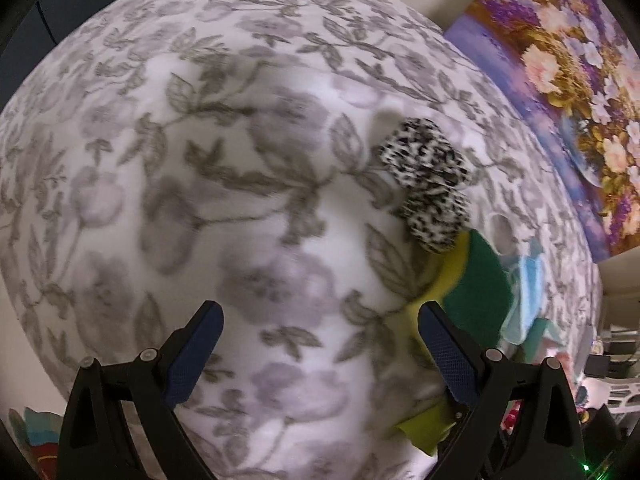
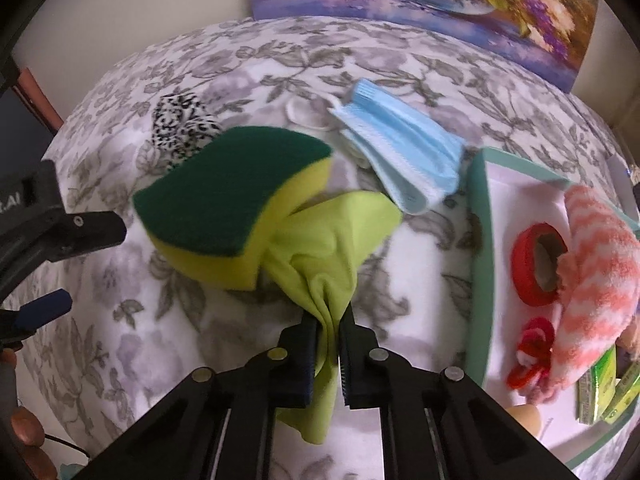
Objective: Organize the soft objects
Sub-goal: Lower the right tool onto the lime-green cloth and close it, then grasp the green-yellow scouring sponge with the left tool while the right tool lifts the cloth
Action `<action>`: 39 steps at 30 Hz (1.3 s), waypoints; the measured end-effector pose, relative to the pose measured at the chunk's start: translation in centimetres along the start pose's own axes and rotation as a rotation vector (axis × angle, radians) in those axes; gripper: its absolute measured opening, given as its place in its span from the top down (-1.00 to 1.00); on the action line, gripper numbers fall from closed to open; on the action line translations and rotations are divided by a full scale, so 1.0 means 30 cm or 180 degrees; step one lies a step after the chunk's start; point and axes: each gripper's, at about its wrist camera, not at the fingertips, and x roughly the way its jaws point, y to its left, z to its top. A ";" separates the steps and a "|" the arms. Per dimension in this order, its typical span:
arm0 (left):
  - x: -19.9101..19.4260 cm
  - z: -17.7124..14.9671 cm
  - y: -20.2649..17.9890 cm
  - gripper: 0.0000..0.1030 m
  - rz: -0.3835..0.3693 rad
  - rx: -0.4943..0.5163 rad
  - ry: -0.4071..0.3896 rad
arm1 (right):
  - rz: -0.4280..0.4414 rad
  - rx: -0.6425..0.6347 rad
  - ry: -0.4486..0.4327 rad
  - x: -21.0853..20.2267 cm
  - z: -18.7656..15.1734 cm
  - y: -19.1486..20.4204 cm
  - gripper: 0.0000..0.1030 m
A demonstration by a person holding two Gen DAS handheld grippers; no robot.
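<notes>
Right gripper (image 2: 328, 334) has its jaws pinched on one lime-green cloth (image 2: 332, 240), centre of its frame, bunched against one green-and-yellow sponge (image 2: 236, 204) on the floral blanket (image 2: 120, 320). One blue face mask (image 2: 400, 152) lies upper centre, one speckled sock bundle (image 2: 180, 120) upper left. Left gripper (image 1: 320, 344): jaws wide, nothing between them. One tray (image 2: 480, 280) at right holds one pink striped sock (image 2: 596, 272) and one red tape roll (image 2: 536, 264).

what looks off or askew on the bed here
The sponge sits tilted, one end propped on the green cloth that the right gripper pinches, so lifting the cloth may tip it. The blue mask lies crumpled beside the tray, not in it.
</notes>
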 end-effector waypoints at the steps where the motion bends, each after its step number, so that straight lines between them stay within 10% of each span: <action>1: 0.005 -0.008 -0.011 -0.90 -0.0032 0.0013 0.0009 | -0.0002 0.0009 0.0007 0.003 0.002 -0.007 0.81; 26: -0.110 -0.030 -0.164 -0.90 -0.0046 0.0593 -0.0365 | 0.0097 0.0401 -0.0313 -0.180 0.026 -0.273 0.84; 39: 0.084 -0.096 -0.292 -0.90 -0.0156 0.1012 -0.0010 | 0.0119 0.0404 -0.0292 -0.182 0.024 -0.296 0.84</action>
